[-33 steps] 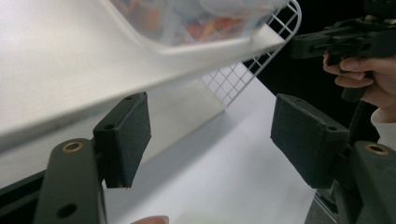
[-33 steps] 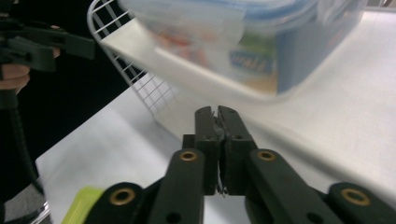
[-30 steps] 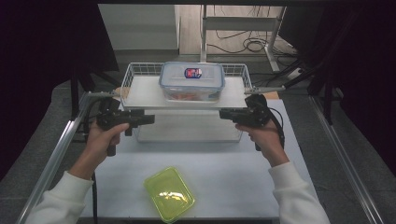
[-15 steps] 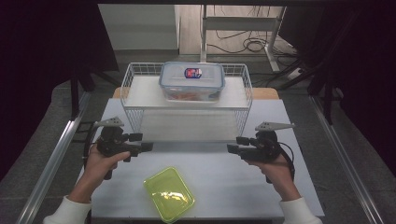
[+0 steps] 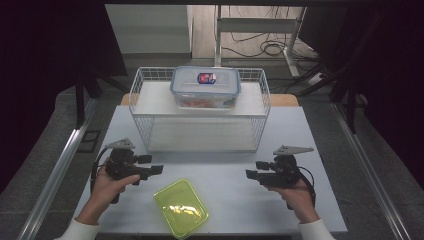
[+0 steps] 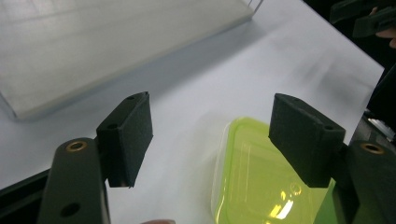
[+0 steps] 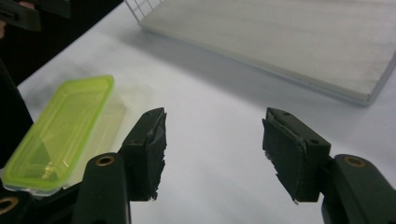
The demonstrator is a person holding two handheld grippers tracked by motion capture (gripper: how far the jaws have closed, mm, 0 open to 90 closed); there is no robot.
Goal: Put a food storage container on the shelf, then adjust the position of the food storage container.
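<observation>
A lime-green lidded container (image 5: 181,207) lies on the white table (image 5: 225,200) near the front edge, between my two hands. My left gripper (image 5: 152,166) hovers low just left of it, open and empty, and the green container (image 6: 261,186) lies just beyond its right jaw. My right gripper (image 5: 254,170) is right of it, pointing left. Its jaws have just been opening and nothing is between them; the green container (image 7: 60,130) lies off to their left. A clear container with a blue-rimmed lid (image 5: 205,87) sits on the upper white board of a wire rack (image 5: 142,107).
The wire rack stands at the table's back middle, and its lower white board (image 6: 93,46) (image 7: 289,42) faces both grippers. Metal rails run along the table's left and right sides. Cables and a desk frame lie on the floor behind.
Both hands have dropped from the sides of the rack's upper board and pulled back toward the front edge. They now sit low over the table on either side of the green container.
</observation>
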